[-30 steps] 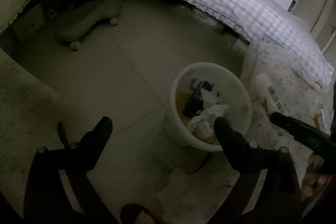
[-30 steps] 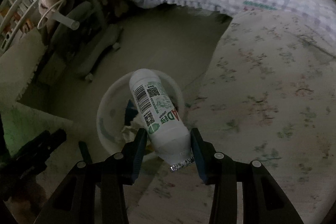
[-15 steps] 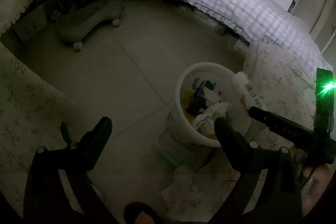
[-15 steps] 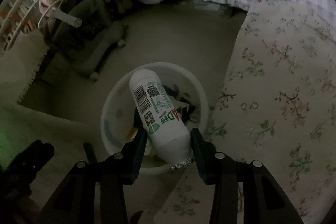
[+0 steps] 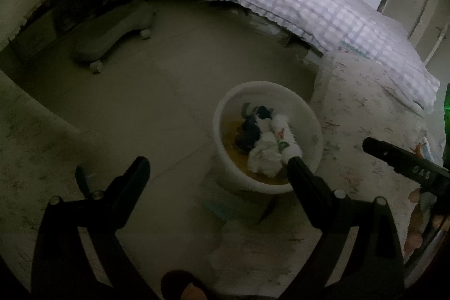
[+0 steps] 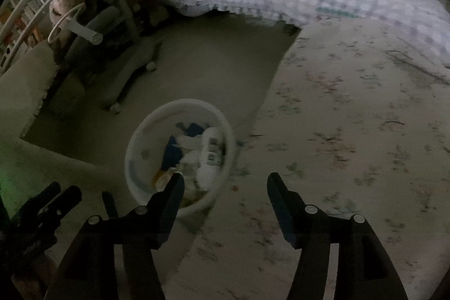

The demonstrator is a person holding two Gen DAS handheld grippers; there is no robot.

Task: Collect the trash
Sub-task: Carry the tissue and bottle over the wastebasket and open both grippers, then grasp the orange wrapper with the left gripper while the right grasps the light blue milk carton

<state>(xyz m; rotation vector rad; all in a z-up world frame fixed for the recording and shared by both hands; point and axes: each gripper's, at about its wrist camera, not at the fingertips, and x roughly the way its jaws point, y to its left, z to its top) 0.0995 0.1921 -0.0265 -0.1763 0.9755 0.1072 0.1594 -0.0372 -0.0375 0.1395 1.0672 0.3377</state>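
- Inside the white bin [image 6: 180,151] lies the bottle [image 6: 209,156] I just released; my right gripper [image 6: 225,182] hangs above its rim, fingers wide, empty.
- Beside the bin, left gripper [image 5: 216,167] also gapes wide; next trash awaits.

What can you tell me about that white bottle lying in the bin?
The white bottle is plastic-looking, rounded, with a printed label showing barcodes or QR squares. It lies on its side inside the round white trash bin, near the wall closest to the floral-covered surface, resting on crumpled white paper and beside dark blue scraps. Neither gripper touches it. Its cap end is too blurred to describe.
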